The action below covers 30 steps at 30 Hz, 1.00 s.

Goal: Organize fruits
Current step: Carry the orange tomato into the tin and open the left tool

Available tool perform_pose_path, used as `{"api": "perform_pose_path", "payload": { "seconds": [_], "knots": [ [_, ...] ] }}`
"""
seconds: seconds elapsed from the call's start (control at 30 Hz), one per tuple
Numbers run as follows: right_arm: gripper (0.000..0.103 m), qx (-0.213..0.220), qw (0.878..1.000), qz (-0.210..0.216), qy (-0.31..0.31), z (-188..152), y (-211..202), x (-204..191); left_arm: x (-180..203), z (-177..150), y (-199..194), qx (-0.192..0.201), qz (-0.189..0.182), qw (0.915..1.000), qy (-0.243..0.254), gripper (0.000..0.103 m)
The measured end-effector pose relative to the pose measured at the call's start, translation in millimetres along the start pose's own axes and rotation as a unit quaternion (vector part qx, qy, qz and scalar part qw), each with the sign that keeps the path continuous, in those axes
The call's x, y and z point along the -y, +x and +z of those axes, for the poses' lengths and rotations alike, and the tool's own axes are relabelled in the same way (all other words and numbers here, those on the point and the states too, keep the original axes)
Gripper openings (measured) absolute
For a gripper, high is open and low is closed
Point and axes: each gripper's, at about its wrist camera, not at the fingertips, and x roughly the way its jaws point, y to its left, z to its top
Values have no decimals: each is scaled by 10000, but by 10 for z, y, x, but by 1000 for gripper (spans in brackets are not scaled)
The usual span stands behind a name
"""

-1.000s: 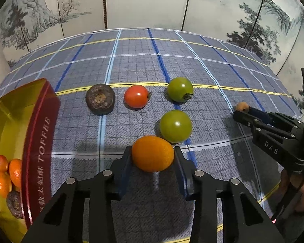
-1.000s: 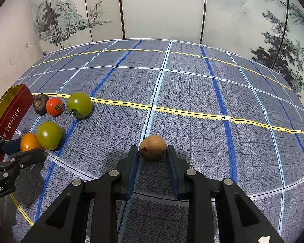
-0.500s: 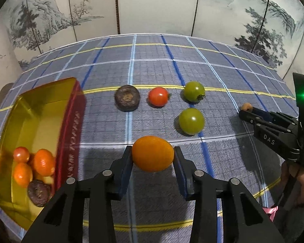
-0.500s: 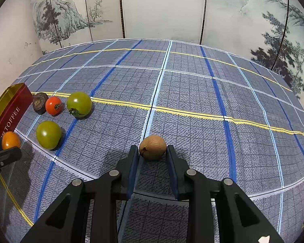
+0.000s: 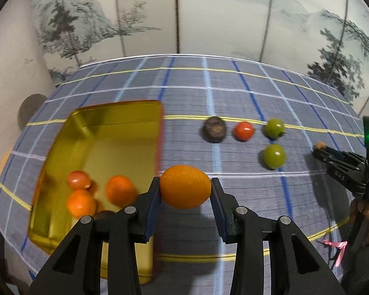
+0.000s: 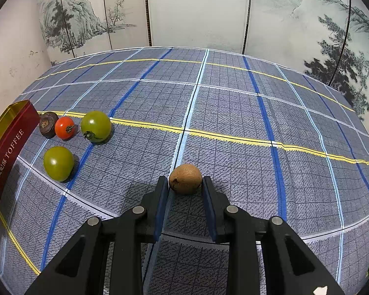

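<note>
At the far left sits the tin (image 5: 61, 172), gold inside, red outside with "TOFFEE" on its wall. In it lie a small red tomato (image 5: 78, 180), two oranges (image 5: 81, 202) and a dark fruit half hidden behind the left gripper. The left gripper (image 5: 185, 190) is clamped on an orange fruit (image 5: 185, 187), both pads pressing its sides, held in the air just right of the tin's near corner. Further right on the cloth (image 6: 233, 113) lie a dark brown fruit (image 5: 214, 129), a red tomato (image 5: 243, 130) and a green tomato (image 5: 274, 128) in a row, with a second green tomato (image 5: 273, 156) nearer. At the right, the right gripper (image 6: 185, 184) is closed on a small brown fruit (image 6: 185, 178), pads against both sides, low over the cloth and well apart from the tin.
</note>
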Motion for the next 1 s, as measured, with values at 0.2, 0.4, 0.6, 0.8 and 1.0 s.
{"api": "perform_pose_path", "payload": {
  "seconds": [0.2,0.4,0.6,0.8,1.0],
  "knots": [
    [27,0,10000,-2,0,0,0,-2,-381,-44,-40,-6,301,9992,-255,40],
    [27,0,10000,-12,-3,0,0,-4,-799,-116,-54,-84,474,9969,-619,40],
    [27,0,10000,-13,-3,0,-1,-7,-1193,-217,-55,-227,515,9937,-965,40],
    [27,-1,10000,-20,-7,-1,3,-9,-1332,-350,-36,-422,502,9932,-962,40],
    [27,0,10000,-26,-12,-1,2,-14,-1338,-429,13,-562,487,9929,-923,40]
  ]
}}
